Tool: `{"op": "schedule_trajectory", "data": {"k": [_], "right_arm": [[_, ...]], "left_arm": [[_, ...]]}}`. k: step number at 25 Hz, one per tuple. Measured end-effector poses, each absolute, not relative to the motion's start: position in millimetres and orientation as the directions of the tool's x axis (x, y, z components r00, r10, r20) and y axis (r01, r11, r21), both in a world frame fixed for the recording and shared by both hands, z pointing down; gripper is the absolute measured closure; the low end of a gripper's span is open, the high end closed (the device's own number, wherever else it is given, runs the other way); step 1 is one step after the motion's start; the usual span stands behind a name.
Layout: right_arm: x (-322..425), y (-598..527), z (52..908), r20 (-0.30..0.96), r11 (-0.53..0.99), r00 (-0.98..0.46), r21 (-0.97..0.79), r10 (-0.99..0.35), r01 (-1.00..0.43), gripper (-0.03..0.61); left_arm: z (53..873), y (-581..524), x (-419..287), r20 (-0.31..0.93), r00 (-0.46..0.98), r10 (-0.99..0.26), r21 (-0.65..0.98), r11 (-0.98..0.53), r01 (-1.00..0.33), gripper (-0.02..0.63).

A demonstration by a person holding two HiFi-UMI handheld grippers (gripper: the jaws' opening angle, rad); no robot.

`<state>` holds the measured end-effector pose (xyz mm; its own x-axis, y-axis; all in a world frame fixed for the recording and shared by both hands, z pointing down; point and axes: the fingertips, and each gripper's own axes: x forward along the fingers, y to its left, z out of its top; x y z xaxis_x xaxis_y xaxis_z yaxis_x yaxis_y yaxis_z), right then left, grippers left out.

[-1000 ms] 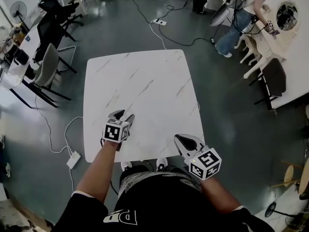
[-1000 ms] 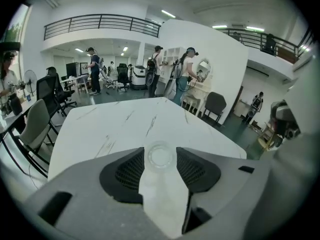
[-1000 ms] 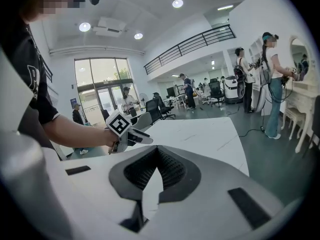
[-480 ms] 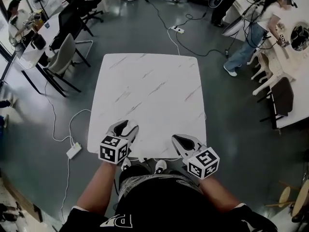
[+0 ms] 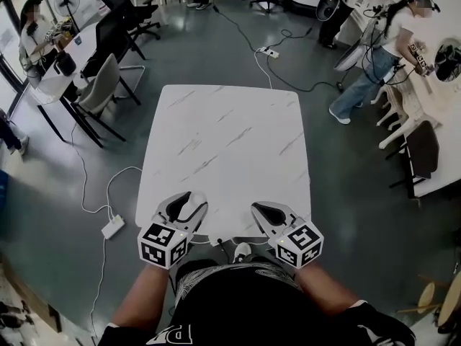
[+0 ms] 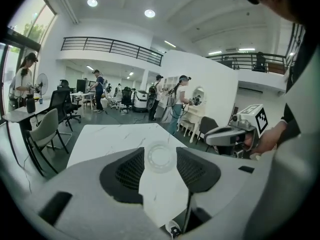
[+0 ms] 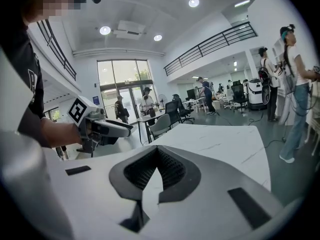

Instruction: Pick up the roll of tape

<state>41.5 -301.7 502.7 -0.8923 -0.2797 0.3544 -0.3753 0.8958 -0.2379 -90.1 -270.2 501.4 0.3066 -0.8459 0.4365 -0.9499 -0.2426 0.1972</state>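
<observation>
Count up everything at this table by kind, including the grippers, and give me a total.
Grippers: 2, the left gripper and the right gripper
Tape: 1, the clear roll of tape between the left gripper's jaws
Tables: 1, the white table
Total: 4

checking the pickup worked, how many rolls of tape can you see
1. A clear roll of tape, clamped in the jaws of the left gripper. None shows on the table, and the right gripper is shut on nothing. More may be hidden.
</observation>
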Motion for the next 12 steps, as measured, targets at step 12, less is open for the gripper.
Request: {"op": "schedule_trajectory", "data": {"k": [12], "right_arm": [[-4,-239,477,0.339,0.851,-0.852,-0.21,-0.398,-0.481,0.574]], "left_arm": [[464,-207,-105,0.388,0.445,-0.807,0.189,-0.402,-0.896,0.403]]}}
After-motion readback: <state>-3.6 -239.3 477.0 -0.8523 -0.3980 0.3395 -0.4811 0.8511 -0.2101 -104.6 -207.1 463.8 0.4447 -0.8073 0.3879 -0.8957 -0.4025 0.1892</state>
